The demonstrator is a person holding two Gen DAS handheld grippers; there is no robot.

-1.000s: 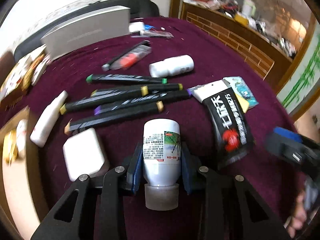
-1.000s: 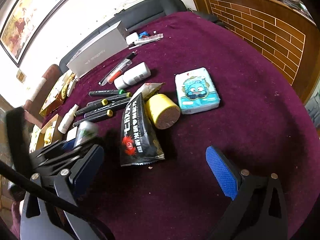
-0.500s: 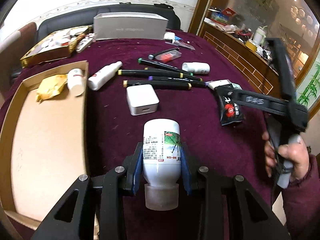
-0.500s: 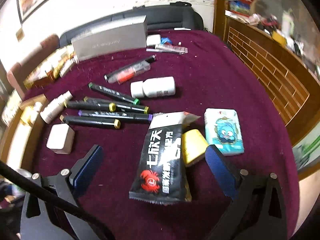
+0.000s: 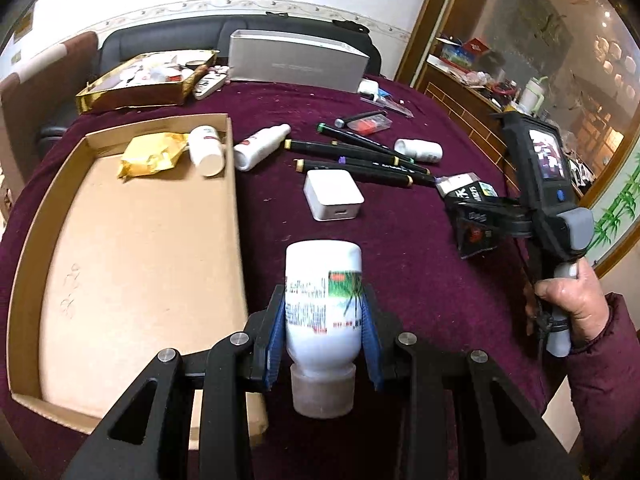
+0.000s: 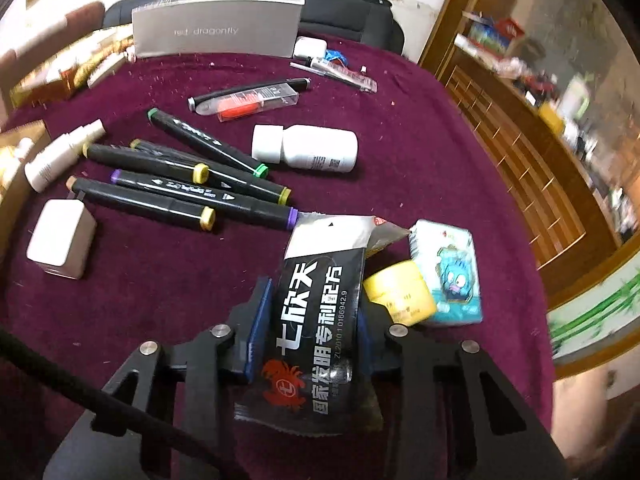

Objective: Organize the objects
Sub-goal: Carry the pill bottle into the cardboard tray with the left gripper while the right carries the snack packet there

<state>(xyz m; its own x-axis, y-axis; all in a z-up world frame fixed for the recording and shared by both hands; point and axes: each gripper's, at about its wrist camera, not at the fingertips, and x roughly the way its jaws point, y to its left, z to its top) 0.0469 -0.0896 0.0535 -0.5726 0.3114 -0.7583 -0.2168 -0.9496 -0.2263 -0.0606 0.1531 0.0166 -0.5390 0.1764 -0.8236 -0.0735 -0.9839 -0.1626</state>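
Left wrist view: left gripper (image 5: 323,334) clamped tight on white plastic bottle with printed label (image 5: 323,300), translucent cap toward the camera, held above maroon tablecloth (image 5: 400,260) just beside the right wall of shallow brown cardboard tray (image 5: 236,200). Tray's far end holds a yellow foil packet (image 5: 154,154) and a small white bottle (image 5: 206,148). White square charger block (image 5: 334,195) lies beyond the held bottle, black markers (image 5: 360,162) past it.

Right wrist view: right gripper (image 6: 310,334) closed on black foil sachet with white Chinese lettering and red crab logo (image 6: 316,320); its far end touches the cloth. Yellow round jar (image 6: 400,294) and blue tissue pack (image 6: 448,272) just right of it.
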